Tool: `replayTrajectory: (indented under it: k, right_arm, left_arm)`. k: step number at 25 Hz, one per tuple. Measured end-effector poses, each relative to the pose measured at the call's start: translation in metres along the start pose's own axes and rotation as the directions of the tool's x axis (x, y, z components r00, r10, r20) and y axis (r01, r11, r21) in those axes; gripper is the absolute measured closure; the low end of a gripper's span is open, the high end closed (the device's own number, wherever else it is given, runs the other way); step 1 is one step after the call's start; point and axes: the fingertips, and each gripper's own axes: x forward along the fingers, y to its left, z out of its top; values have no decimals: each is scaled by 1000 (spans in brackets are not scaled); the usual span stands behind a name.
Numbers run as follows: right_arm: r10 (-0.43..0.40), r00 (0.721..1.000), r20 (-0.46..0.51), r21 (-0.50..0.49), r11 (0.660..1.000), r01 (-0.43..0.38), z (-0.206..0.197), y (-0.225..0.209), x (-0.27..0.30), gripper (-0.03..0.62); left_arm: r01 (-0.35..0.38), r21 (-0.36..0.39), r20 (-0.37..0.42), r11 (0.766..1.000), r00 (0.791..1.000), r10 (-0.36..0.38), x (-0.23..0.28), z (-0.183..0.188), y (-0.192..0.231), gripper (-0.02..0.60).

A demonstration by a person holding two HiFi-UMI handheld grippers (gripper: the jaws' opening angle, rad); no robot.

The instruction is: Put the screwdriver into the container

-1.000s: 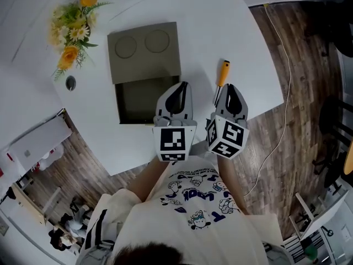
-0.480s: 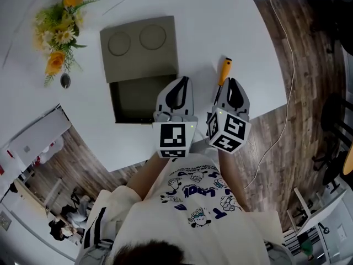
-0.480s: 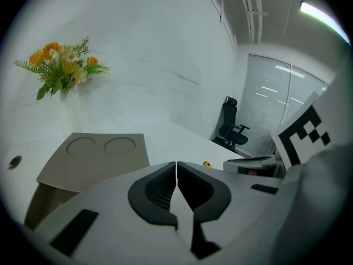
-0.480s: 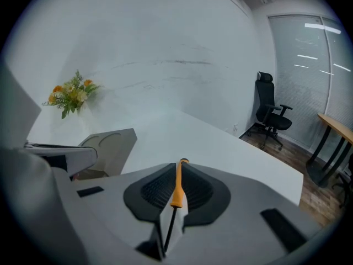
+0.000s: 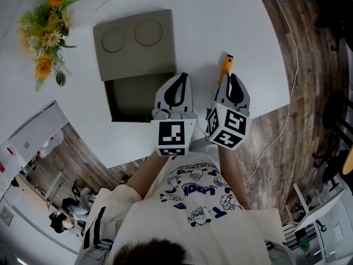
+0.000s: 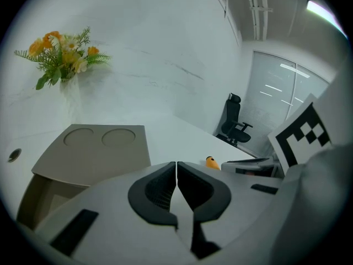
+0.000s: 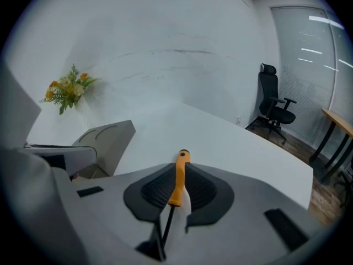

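Right claw (image 7: 180, 169) is pinching the screwdriver (image 7: 177, 176), orange handle poking out past the tips, shaft running back between the jaws, low over the white table (image 5: 220, 15). Left claw (image 6: 176, 173) is pressed together on nothing, at the near edge of the box (image 5: 120, 99). The box lies open, dark bottom showing, its lid (image 5: 132, 46) flat just behind it.
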Motion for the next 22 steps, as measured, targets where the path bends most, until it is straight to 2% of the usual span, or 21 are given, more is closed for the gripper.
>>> replayTrajectory:
  k: [4, 6, 14, 22]
  right_arm:
    - [4, 1000, -16, 3, 1000, -4, -4, 1, 6, 540]
    - [3, 1000, -29, 7, 1000, -2, -7, 0, 9, 480]
    - [1, 997, -75, 11, 1000, 0, -13, -4, 24, 453]
    - [-18, 994, -106, 11, 1000, 19, -18, -5, 33, 454]
  left_arm:
    - [-11, -10, -8, 1000, 1000, 11, 1, -4, 2, 560]
    - [-16, -12, -13, 1000, 1000, 16, 1, -6, 3, 560]
    - [-37, -23, -35, 999, 999, 37, 5, -12, 7, 560]
    - [-67, -40, -42, 997, 997, 66, 2, -17, 17, 560]
